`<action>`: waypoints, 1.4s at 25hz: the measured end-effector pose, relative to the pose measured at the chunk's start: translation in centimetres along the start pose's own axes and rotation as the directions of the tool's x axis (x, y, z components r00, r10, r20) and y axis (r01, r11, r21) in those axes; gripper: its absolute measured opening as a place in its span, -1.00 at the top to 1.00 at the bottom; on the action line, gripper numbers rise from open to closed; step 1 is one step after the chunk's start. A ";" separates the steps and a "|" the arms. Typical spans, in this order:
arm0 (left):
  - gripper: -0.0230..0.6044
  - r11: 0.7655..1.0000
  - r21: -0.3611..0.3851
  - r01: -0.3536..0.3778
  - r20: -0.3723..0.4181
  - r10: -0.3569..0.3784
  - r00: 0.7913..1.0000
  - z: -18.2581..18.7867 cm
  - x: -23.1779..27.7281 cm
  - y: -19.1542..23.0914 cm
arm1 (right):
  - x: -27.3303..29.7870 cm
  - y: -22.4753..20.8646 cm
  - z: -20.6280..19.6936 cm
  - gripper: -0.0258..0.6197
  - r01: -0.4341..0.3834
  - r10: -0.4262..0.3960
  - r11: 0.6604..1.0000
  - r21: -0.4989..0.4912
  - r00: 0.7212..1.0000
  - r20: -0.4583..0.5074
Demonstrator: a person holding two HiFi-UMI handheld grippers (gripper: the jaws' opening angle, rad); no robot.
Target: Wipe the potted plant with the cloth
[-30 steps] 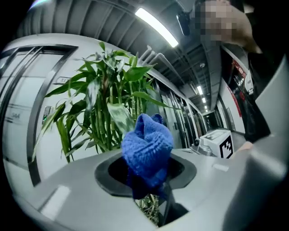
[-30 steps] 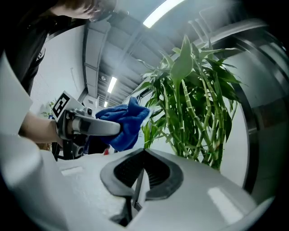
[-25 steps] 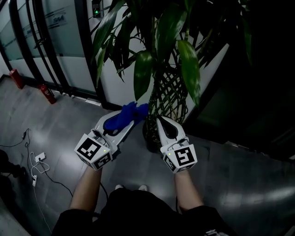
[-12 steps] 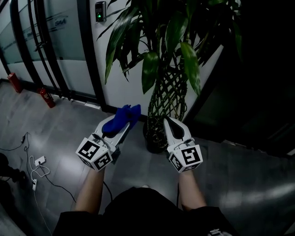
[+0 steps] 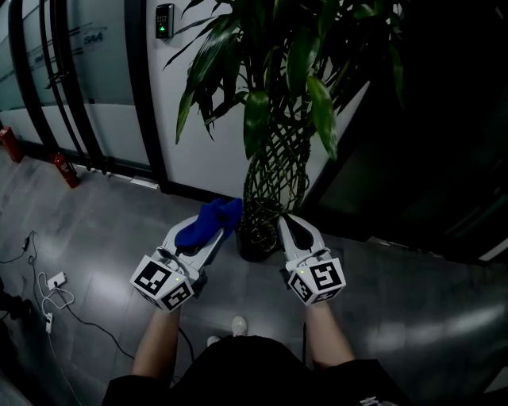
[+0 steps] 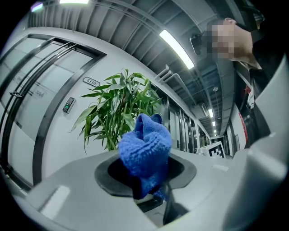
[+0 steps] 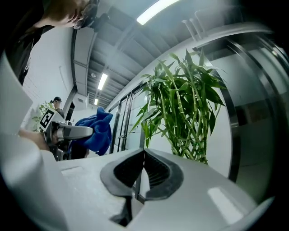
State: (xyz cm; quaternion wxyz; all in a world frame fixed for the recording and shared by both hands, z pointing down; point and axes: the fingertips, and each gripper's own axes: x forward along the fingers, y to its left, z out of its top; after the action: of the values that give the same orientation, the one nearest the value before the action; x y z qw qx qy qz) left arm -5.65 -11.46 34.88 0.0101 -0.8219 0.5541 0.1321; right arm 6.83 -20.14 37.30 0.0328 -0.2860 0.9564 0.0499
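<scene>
A tall potted plant (image 5: 274, 119) with long green leaves and a woven stem stands in a dark pot (image 5: 255, 238) on the floor by the wall. My left gripper (image 5: 208, 226) is just left of the pot, shut on a bunched blue cloth (image 5: 208, 222). That cloth (image 6: 145, 153) fills the left gripper view, with the plant (image 6: 115, 119) behind it. On the pot's right, my right gripper (image 5: 287, 226) is shut with nothing in it. In the right gripper view its jaws (image 7: 143, 158) meet, with the plant (image 7: 180, 113) ahead and the cloth (image 7: 95, 128) at left.
A white wall with a door keypad (image 5: 163, 20) and dark-framed glass panels is behind the plant. Red fire extinguishers (image 5: 63, 168) stand at the left wall. White cables and a plug (image 5: 54, 281) lie on the grey floor at left. A dark area lies to the right.
Both grippers have drawn slightly down and nearer to the pot's sides in the view; the left still holds the cloth. The camera has tilted, showing more of the plant.
</scene>
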 end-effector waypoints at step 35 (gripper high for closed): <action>0.44 0.850 0.398 -0.344 0.160 0.305 0.939 14.3 17.4 -7.5 | 6.8 -11.3 6.6 0.91 -0.459 0.458 0.888 -0.044 0.868 0.192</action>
State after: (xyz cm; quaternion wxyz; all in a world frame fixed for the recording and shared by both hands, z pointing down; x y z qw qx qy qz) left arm 4.38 -22.04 16.19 0.1894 -0.6879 0.6991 0.0467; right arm 7.59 -32.43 29.22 0.1151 -0.0447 0.9889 0.0826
